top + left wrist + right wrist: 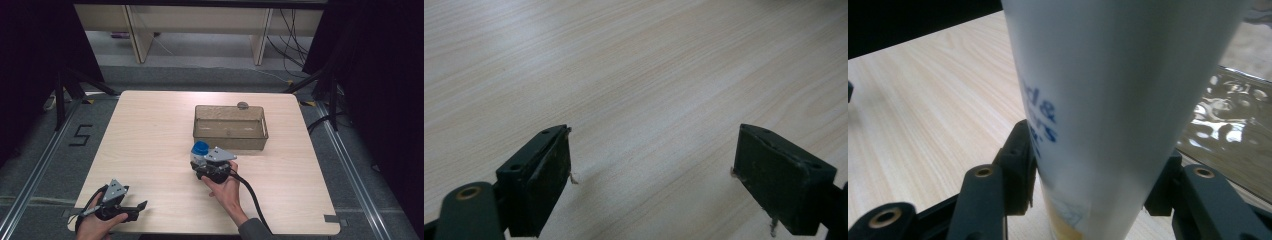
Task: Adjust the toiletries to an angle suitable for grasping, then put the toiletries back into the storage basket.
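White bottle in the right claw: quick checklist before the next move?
1. Right claw closed on the white bottle: ok, jaws on both sides.
2. Blue cap on: ok.
3. Clear bin just beyond the bottle, nothing seen inside: ok.
4. Small round thing at the bin's far rim: cannot tell what it is.
5. Left claw open, nothing between jaws, low over the table near its front left corner: ok.

Lab, black curtains [30, 60], floor rails [350, 165], cables [292, 40]

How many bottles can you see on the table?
1. The white bottle with a blue cap stands near the clear bin, clamped in the right gripper.
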The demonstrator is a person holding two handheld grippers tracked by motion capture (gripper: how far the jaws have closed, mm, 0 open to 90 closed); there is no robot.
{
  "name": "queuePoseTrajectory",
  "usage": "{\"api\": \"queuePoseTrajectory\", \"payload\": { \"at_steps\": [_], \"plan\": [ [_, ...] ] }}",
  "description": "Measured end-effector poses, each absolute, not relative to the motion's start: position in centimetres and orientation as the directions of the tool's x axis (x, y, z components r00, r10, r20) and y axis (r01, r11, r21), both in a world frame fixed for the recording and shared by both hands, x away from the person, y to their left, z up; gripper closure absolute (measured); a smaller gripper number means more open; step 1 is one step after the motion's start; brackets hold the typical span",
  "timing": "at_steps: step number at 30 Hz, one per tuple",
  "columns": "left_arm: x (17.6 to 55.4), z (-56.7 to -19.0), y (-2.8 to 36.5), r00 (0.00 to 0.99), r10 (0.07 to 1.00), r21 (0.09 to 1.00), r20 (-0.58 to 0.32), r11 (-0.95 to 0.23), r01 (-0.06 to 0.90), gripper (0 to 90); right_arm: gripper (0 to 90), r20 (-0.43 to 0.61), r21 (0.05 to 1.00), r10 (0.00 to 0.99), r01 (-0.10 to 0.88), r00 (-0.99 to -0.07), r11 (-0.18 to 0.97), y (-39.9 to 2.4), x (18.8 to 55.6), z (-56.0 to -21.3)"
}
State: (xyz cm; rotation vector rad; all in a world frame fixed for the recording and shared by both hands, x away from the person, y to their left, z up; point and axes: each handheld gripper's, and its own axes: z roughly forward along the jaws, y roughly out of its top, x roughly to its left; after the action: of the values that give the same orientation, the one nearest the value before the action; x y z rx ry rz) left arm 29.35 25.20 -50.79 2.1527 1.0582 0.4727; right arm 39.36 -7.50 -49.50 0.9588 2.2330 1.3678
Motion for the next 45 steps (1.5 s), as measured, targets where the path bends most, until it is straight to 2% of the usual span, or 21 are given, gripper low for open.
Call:
{"api": "queuePoseTrajectory", "payload": {
  "at_steps": [2,4,7,12,14,15,16,18,19,20,22,23,26,28,32,33,36,37,39,41,45],
  "plan": [
    [29.4,-50.8,25.2,0.603,0.798,0.712,0.023,-0.436,0.550,14.7,52.0,0.077,0.878,0.715,0.387,-0.695,0.282,-7.4,39.2,-49.5],
    [29.3,-51.1,24.8,0.563,0.826,0.743,-0.003,-0.375,0.554,14.8,52.1,0.052,0.878,0.711,0.372,-0.701,0.302,-7.5,39.3,-49.5],
    [29.4,-51.2,24.7,0.561,0.828,0.748,-0.004,-0.370,0.551,14.7,52.4,0.050,0.877,0.730,0.379,-0.682,0.294,-7.6,39.3,-49.4],
    [29.5,-51.1,24.9,0.579,0.815,0.735,-0.008,-0.388,0.556,14.8,52.6,0.042,0.887,0.728,0.361,-0.684,0.288,-7.8,39.4,-49.3],
    [29.5,-50.9,25.2,0.601,0.799,0.711,0.020,-0.435,0.553,14.8,52.7,0.054,0.880,0.731,0.378,-0.680,0.286,-8.0,39.3,-49.1],
    [29.5,-51.2,24.7,0.569,0.822,0.748,-0.026,-0.361,0.557,14.7,52.7,0.050,0.879,0.730,0.377,-0.681,0.291,-8.1,39.3,-49.0],
    [29.5,-51.2,24.7,0.569,0.822,0.748,-0.026,-0.361,0.557,14.7,52.7,0.050,0.879,0.730,0.377,-0.681,0.291,-8.1,39.3,-49.0],
    [29.7,-50.9,25.2,0.599,0.801,0.707,0.027,-0.438,0.555,14.7,52.8,0.053,0.883,0.721,0.370,-0.691,0.289,-8.3,39.5,-49.0],
    [29.7,-50.9,25.1,0.595,0.804,0.709,0.023,-0.433,0.557,14.8,52.8,0.045,0.880,0.726,0.371,-0.686,0.296,-8.5,39.4,-48.9],
    [29.7,-51.3,24.6,0.562,0.826,0.752,-0.030,-0.352,0.557,14.8,52.8,0.045,0.877,0.723,0.374,-0.689,0.302,-8.5,39.4,-48.9],
    [29.9,-51.1,24.9,0.583,0.812,0.724,0.010,-0.408,0.557,14.8,52.9,0.042,0.875,0.717,0.372,-0.695,0.310,-8.6,39.3,-48.8],
    [30.0,-51.3,24.6,0.558,0.830,0.739,0.000,-0.376,0.559,14.8,52.9,0.031,0.879,0.710,0.358,-0.704,0.316,-8.6,39.4,-48.9],
    [30.2,-51.1,24.6,0.584,0.812,0.721,0.002,-0.405,0.562,14.8,53.0,0.018,0.875,0.712,0.355,-0.702,0.328,-9.1,39.2,-48.7],
    [30.3,-51.4,24.3,0.572,0.820,0.737,-0.018,-0.376,0.561,14.8,53.0,0.028,0.871,0.717,0.369,-0.697,0.325,-9.5,39.2,-48.6],
    [30.4,-51.2,24.4,0.600,0.800,0.718,0.013,-0.425,0.551,14.8,53.1,0.018,0.871,0.719,0.364,-0.694,0.330,-10.2,39.4,-48.4],
    [30.3,-51.4,24.1,0.578,0.816,0.745,-0.020,-0.374,0.553,14.8,53.1,0.027,0.870,0.725,0.374,-0.688,0.322,-10.3,39.4,-48.4],
    [30.3,-51.3,24.2,0.587,0.810,0.733,-0.006,-0.396,0.554,14.8,53.1,0.020,0.871,0.728,0.369,-0.685,0.324,-10.6,39.5,-48.3],
    [30.3,-51.4,24.2,0.583,0.812,0.738,-0.009,-0.388,0.552,14.8,53.2,0.059,0.862,0.740,0.408,-0.670,0.301,-10.5,39.2,-48.2],
    [30.4,-51.3,24.1,0.583,0.812,0.738,-0.022,-0.380,0.558,14.8,53.2,0.025,0.870,0.722,0.371,-0.691,0.325,-10.8,39.6,-48.2],
    [30.5,-51.3,23.9,0.587,0.809,0.740,-0.022,-0.382,0.554,14.8,53.2,0.019,0.863,0.731,0.380,-0.682,0.332,-11.1,39.6,-48.0],
    [30.6,-51.3,23.9,0.598,0.801,0.734,-0.014,-0.398,0.550,14.8,53.3,0.052,0.859,0.736,0.406,-0.675,0.313,-11.1,39.4,-48.0]
  ]
}}
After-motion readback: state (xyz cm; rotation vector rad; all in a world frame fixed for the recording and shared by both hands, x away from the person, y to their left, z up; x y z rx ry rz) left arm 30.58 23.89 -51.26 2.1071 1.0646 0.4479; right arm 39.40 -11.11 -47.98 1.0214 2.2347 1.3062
